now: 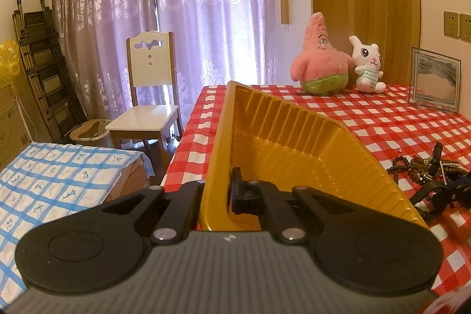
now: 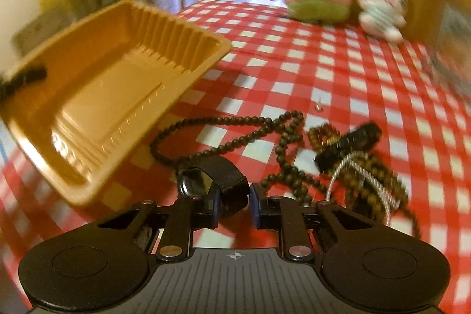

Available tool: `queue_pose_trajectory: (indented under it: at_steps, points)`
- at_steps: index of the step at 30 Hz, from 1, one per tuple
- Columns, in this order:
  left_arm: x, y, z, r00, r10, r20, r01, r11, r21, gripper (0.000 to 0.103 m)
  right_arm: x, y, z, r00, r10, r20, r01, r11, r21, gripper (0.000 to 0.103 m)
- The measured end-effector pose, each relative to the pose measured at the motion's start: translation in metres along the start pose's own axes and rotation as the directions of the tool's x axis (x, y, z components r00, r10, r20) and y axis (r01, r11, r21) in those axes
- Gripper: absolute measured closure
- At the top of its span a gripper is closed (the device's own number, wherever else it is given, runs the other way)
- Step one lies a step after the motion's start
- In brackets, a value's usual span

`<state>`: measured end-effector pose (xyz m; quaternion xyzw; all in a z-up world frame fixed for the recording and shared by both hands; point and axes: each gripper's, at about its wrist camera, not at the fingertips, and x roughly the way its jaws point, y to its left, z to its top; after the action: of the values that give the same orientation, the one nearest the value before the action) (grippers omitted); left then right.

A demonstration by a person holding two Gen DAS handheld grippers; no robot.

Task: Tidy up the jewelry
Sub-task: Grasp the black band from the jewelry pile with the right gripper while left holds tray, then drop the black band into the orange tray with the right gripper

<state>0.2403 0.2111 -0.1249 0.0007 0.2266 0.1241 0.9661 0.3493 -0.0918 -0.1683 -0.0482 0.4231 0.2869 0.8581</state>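
My left gripper (image 1: 216, 192) is shut on the near wall of a yellow plastic tray (image 1: 294, 137), which it holds tilted above the red checked table (image 1: 397, 119). The right wrist view shows the same tray (image 2: 112, 84) at the left, with nothing in it. My right gripper (image 2: 234, 205) is shut on the strap of a black watch (image 2: 206, 181) with a round face. A dark bead necklace (image 2: 223, 122) trails from under it. To the right lies a tangle of brown beads and a pearl strand (image 2: 365, 175) with a black band (image 2: 347, 146) on top.
A small stud (image 2: 318, 106) lies alone on the cloth. A pink star plush (image 1: 321, 61), a white rabbit plush (image 1: 368, 66) and a glass picture frame (image 1: 435, 78) stand at the table's far side. A white chair (image 1: 150, 96) stands beyond the left table edge.
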Motion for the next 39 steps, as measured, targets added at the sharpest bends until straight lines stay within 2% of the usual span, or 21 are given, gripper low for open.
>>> queue_pose_trajectory:
  at_steps: [3,6,11,16,20,25,29,33,36,37,38,39]
  points:
    - [0.001,0.000,0.000,1.000,0.001,0.002,-0.001,1.000,0.008,0.100,-0.005,-0.007,0.007,0.999,0.025,-0.028,-0.021,0.988,0.153,0.083]
    - [0.002,-0.001,0.000,1.000,-0.003,0.004,0.003,1.000,0.017,0.100,-0.012,-0.013,0.012,0.997,0.044,-0.062,-0.024,0.956,0.292,0.083]
    - [0.003,0.000,-0.001,1.000,-0.011,-0.001,0.011,1.000,0.022,0.100,-0.027,-0.016,0.028,0.995,0.095,-0.014,-0.081,0.904,0.419,0.083]
    - [0.003,0.001,-0.002,1.000,-0.020,-0.004,0.020,1.000,0.024,0.100,-0.036,0.009,0.050,0.983,0.167,0.077,-0.184,0.895,0.406,0.083]
    - [0.005,0.004,-0.003,1.000,-0.025,-0.013,0.025,0.999,0.021,0.101,-0.025,0.034,0.059,0.972,0.219,0.082,-0.233,0.895,0.380,0.083]
    - [0.008,0.005,-0.001,0.999,-0.031,-0.016,0.031,0.999,0.021,0.101,0.003,0.058,0.053,0.972,0.236,0.009,-0.224,0.913,0.342,0.083]
    - [0.009,0.004,0.000,0.999,-0.039,-0.014,0.039,0.999,0.028,0.100,0.021,0.072,0.048,0.980,0.196,-0.039,-0.177,0.942,0.286,0.083]
    - [0.011,0.004,-0.001,0.999,-0.051,-0.019,0.051,0.998,0.033,0.100,0.028,0.084,0.047,0.987,0.150,-0.049,-0.138,0.971,0.194,0.081]
    - [0.012,0.006,-0.001,0.998,-0.053,-0.024,0.054,0.998,0.034,0.100,0.026,0.091,0.047,0.990,0.140,-0.026,-0.135,0.981,0.139,0.065]
    - [0.012,0.006,-0.001,0.998,-0.056,-0.025,0.057,0.998,0.032,0.100,0.023,0.090,0.046,0.989,0.147,-0.005,-0.145,0.979,0.147,0.055]
    - [0.013,0.007,0.000,0.998,-0.059,-0.027,0.060,0.998,0.033,0.100,0.018,0.089,0.047,0.988,0.155,0.021,-0.157,0.975,0.159,0.049]
    - [0.013,0.007,0.000,0.998,-0.060,-0.027,0.061,0.997,0.037,0.100,0.014,0.088,0.048,0.988,0.152,0.039,-0.157,0.973,0.169,0.048]
